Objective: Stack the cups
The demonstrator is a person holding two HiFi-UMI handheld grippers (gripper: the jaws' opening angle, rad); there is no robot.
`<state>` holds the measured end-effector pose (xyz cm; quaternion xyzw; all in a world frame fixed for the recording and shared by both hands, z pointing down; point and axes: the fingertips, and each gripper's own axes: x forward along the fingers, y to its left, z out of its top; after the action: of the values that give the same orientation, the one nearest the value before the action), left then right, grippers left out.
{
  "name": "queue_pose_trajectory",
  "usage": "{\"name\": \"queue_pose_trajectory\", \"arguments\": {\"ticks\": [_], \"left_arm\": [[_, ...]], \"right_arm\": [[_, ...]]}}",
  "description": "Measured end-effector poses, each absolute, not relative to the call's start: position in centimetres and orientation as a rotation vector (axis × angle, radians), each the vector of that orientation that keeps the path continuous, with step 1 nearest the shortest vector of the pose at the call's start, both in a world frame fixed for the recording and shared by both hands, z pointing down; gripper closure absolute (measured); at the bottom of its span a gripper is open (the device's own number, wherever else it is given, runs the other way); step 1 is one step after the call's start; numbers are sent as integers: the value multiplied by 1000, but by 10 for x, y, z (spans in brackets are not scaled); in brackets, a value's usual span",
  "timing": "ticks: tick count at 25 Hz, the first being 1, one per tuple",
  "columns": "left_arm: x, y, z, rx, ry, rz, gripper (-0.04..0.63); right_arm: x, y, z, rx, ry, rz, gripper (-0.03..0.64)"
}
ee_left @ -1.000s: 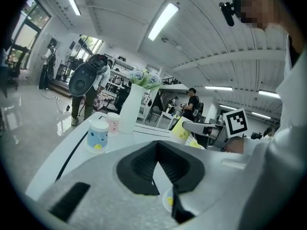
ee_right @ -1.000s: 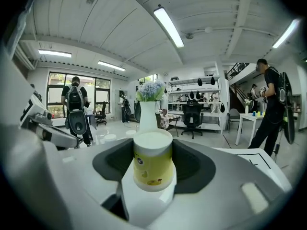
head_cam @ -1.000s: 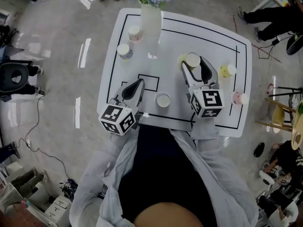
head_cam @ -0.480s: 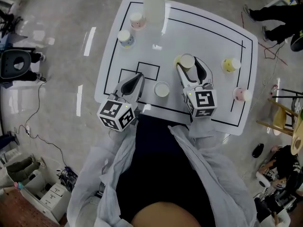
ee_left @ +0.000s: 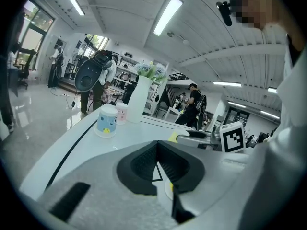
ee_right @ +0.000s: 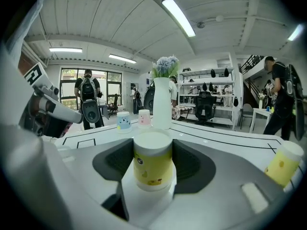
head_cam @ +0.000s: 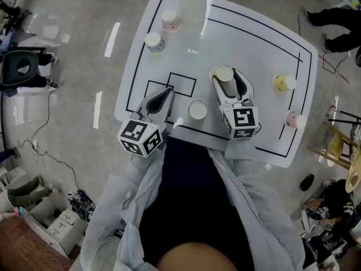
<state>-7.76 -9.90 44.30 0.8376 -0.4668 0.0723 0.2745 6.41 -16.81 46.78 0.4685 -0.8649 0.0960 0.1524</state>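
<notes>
Cups (head_cam: 198, 109): six, and one vase (head_cam: 193, 7). Five sit on the tabletop (head_cam: 254, 44), two near the vase. The right gripper (head_cam: 226, 77) has its fingers squeezing the sixth, a yellow cup (ee_right: 152, 164). The left gripper (ee_left: 157, 152) has its fingers together, empty.

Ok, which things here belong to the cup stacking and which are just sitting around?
Job: right claw, clamped on a yellow cup; middle cup; spare yellow cup; near pink cup; far pink cup; blue cup.
Lying about: vase of flowers; left claw, shut and empty; table.
</notes>
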Motion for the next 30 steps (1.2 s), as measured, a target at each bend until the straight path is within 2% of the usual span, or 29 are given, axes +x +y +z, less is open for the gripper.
{"name": "queue_pose_trajectory", "arguments": {"ticks": [16, 17, 20, 26, 30], "left_arm": [[-77, -100, 452, 2215, -1277, 196, 595], [-77, -100, 451, 2216, -1280, 199, 595], [-78, -97, 450, 2215, -1294, 203, 595], [-79, -89, 444, 2206, -1322, 175, 595], [-76, -81, 435, 2211, -1342, 153, 595]], "right_arm": [[65, -170, 486, 1335, -2464, 284, 344], [65, -170, 487, 1328, -2469, 308, 334], [64, -169, 483, 1317, -2505, 355, 243], [64, -167, 462, 1319, -2567, 388, 191], [74, -167, 442, 1365, -2601, 436, 181]]}}
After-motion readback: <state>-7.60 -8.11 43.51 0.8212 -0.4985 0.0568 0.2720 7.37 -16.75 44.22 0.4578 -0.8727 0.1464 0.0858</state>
